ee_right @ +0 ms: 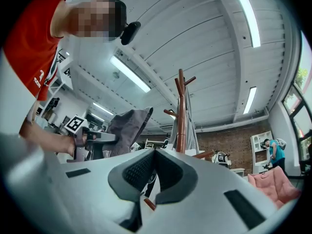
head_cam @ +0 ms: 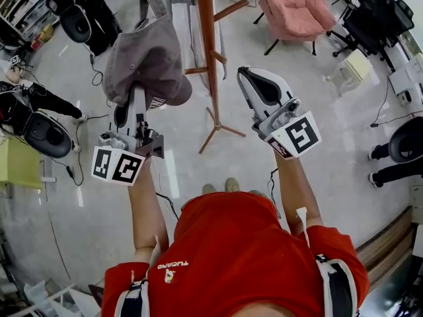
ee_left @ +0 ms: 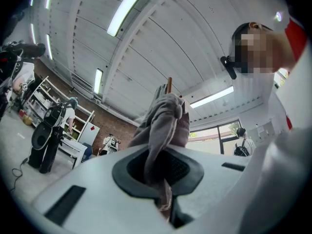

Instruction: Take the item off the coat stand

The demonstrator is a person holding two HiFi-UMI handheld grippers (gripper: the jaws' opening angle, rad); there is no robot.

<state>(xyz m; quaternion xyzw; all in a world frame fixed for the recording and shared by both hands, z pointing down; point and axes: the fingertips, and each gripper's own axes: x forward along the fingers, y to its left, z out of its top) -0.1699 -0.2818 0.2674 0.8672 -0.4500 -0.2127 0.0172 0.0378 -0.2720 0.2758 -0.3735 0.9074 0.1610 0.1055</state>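
A grey cap [head_cam: 149,61] hangs clear of the brown wooden coat stand [head_cam: 207,32], just to the left of its pole. My left gripper [head_cam: 132,104] is shut on the cap from below, and grey cloth [ee_left: 163,126] is pinched between its pads. The stand's tip [ee_left: 169,85] peeks up behind the cloth. My right gripper [head_cam: 259,88] is to the right of the pole, shut with nothing in it. In the right gripper view, the cap [ee_right: 127,128] and the stand [ee_right: 181,111] rise beyond my shut right gripper [ee_right: 155,152].
A pale garment [ee_right: 191,123] still hangs on the stand. The stand's legs [head_cam: 217,129] spread on the floor ahead of the person's feet. A pink armchair [head_cam: 294,5] is at the back, black bags [head_cam: 76,12] at the left, and an office chair [head_cam: 377,18] at the right.
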